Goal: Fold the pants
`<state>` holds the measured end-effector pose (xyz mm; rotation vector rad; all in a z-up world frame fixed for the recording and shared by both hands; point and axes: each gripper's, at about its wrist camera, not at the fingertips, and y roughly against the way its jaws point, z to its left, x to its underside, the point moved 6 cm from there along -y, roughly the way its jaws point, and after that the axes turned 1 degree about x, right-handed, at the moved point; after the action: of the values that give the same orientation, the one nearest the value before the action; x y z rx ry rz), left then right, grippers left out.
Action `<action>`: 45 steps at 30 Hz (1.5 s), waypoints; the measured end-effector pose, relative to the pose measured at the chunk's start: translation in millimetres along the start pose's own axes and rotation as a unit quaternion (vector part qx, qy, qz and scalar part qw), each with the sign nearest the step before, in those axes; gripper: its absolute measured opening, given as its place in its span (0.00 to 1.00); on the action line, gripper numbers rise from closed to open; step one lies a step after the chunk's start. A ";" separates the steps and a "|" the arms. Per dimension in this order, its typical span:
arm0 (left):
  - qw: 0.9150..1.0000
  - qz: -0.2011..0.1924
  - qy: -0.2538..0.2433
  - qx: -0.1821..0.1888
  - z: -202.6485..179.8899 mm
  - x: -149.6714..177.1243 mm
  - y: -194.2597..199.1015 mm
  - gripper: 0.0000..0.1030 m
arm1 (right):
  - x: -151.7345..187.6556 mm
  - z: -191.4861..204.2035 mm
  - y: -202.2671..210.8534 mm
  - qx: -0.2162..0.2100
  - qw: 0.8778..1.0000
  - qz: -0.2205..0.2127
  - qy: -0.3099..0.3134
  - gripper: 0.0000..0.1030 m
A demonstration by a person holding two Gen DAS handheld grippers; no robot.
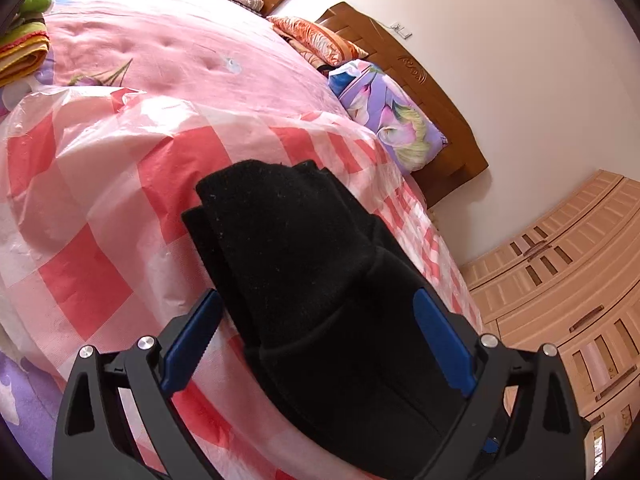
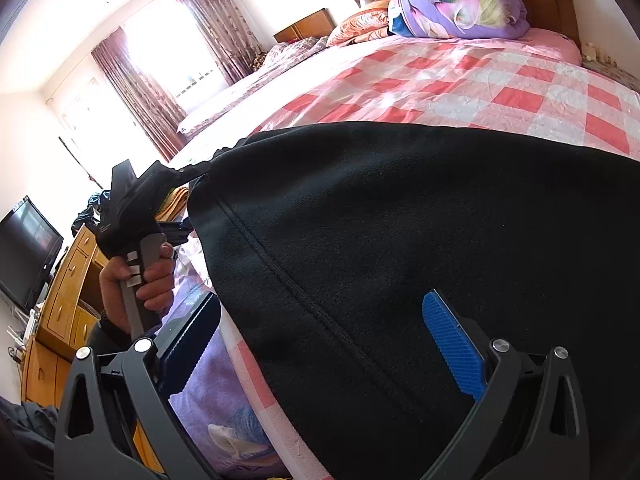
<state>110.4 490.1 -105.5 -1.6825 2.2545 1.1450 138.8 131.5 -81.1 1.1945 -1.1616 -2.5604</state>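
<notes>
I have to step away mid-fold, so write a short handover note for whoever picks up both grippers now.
Left gripper: jaws wide open, nothing clamped; the black knit pants lie between its blue pads.
Right gripper: open, over the same pants, not gripping.
Pants lie in layers on the pink checked plastic sheet covering the bed.
Done: at least one fold, judging by the stacked layers.
Left: probably another fold, then tidy.
</notes>
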 end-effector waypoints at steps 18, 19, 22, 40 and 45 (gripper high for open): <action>0.979 -0.100 -0.167 -0.058 -99.6 13.9 51.4 0.23 | -1.7 -5.3 2.6 -0.024 0.999 -0.007 -0.023 0.96; 0.971 -0.105 -0.204 -0.065 -120.2 19.6 51.8 0.23 | -2.2 -8.5 4.6 -0.035 0.999 -0.010 -0.033 0.96; 0.941 -0.104 -0.300 -0.121 -167.8 38.5 37.7 0.25 | -3.8 -11.1 6.7 -0.043 0.998 -0.013 -0.041 0.96; 0.993 -0.081 -0.071 -0.056 -25.1 -11.2 67.7 0.68 | -1.0 -8.7 7.1 -0.042 0.998 -0.018 -0.039 0.96; 0.993 -0.060 -0.056 -0.079 -20.0 -20.9 41.0 0.70 | 0.9 -7.4 8.1 -0.043 0.998 -0.018 -0.038 0.96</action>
<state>89.9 498.4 -60.4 -1.7335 2.0149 1.3829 141.4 121.0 -79.2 1.1190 -1.0413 -2.6748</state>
